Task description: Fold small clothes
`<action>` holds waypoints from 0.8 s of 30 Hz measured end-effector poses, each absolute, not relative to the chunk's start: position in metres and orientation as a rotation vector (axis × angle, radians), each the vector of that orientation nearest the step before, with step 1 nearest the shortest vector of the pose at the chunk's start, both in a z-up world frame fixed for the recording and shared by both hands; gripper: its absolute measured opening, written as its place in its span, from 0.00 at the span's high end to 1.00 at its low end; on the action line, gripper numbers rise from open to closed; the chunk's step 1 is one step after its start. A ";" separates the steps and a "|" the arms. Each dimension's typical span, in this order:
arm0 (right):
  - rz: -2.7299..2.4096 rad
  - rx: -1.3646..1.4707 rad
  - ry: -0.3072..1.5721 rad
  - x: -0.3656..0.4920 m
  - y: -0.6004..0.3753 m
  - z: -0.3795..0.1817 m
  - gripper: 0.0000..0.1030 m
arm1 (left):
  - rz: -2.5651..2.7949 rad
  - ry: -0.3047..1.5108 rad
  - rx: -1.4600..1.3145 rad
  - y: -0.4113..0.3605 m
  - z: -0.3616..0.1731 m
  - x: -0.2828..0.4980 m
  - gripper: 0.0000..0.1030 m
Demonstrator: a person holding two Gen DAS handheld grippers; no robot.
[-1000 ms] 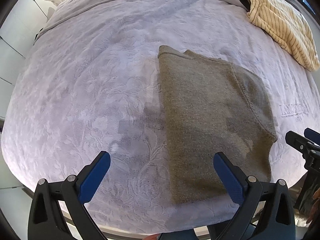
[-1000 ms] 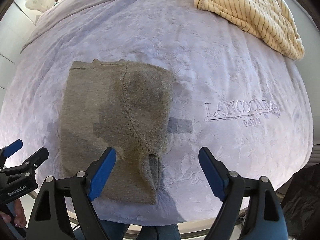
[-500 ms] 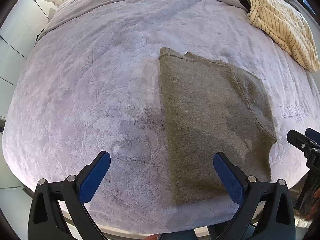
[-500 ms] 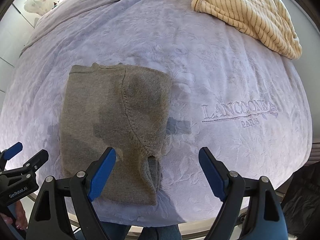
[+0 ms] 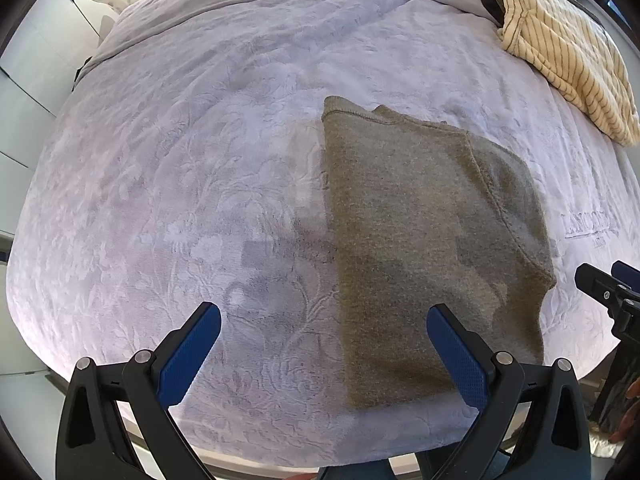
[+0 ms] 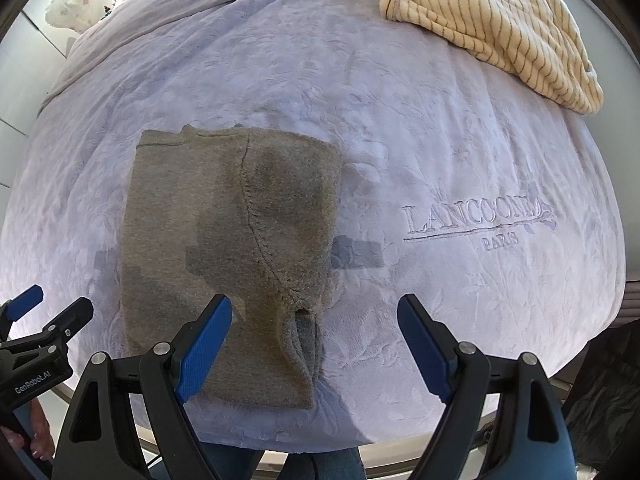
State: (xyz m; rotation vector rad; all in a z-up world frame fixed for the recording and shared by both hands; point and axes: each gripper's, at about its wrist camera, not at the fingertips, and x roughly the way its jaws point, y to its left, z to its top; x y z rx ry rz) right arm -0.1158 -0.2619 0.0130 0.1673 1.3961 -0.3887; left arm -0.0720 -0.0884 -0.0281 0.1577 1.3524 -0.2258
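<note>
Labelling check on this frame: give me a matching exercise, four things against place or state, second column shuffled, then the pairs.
Things:
1. brown sweater
2. striped garment
3. embroidered lettering
4. left gripper

Place or state:
A. stitched into the blanket, right of the folded piece
B. open, holding nothing
C. bunched at the far right corner of the bed
D. folded flat near the bed's near edge

Pairs: 1-D, 2-C, 3-A, 4-B
</note>
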 end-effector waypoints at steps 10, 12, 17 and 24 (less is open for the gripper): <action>-0.386 0.175 1.400 -0.114 -0.264 0.012 0.15 | -0.223 1.352 0.157 -0.090 -0.029 -0.073 0.00; -0.384 0.179 1.403 -0.114 -0.264 0.011 0.15 | -0.224 1.351 0.159 -0.090 -0.029 -0.072 0.00; -0.384 0.181 1.405 -0.113 -0.264 0.010 0.15 | -0.224 1.353 0.159 -0.090 -0.029 -0.072 0.00; -0.383 0.185 1.408 -0.113 -0.264 0.010 0.15 | -0.224 1.353 0.158 -0.090 -0.029 -0.072 0.00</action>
